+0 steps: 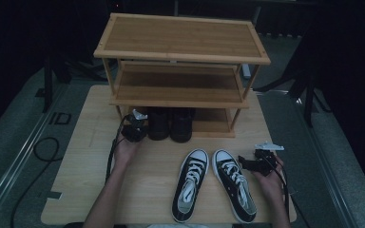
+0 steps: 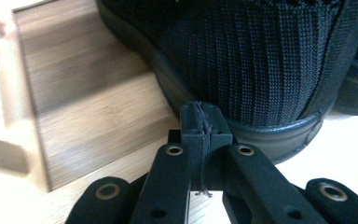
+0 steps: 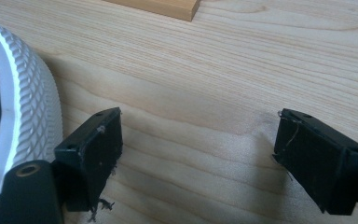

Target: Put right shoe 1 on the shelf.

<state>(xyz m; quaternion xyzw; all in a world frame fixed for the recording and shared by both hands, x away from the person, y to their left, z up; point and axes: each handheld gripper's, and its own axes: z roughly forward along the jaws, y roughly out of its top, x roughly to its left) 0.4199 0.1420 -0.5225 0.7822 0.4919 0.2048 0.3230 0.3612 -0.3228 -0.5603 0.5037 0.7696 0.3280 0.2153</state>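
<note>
Nearest me on the worktop (image 1: 90,190), I see a pair of black-and-white sneakers (image 1: 213,183) lying side by side, toes pointing toward the rack. My right claw (image 1: 243,164) rests just beside the right sneaker's toe; in the right gripper view its jaws stand spread with bare wood between them, and the white ribbed toe cap (image 3: 25,116) sits at the left, close to one jaw. Further out, my left claw (image 1: 140,129) is at the foot of the wooden shoe rack (image 1: 180,52). In the left gripper view its jaws are pressed together with nothing between them, the tips right at the heel of a black knit shoe (image 2: 251,60); I cannot tell whether they touch it. That shoe and its mate (image 1: 181,124) stand side by side on the rack's bottom shelf (image 1: 214,121). The two upper shelves are beyond.
</note>
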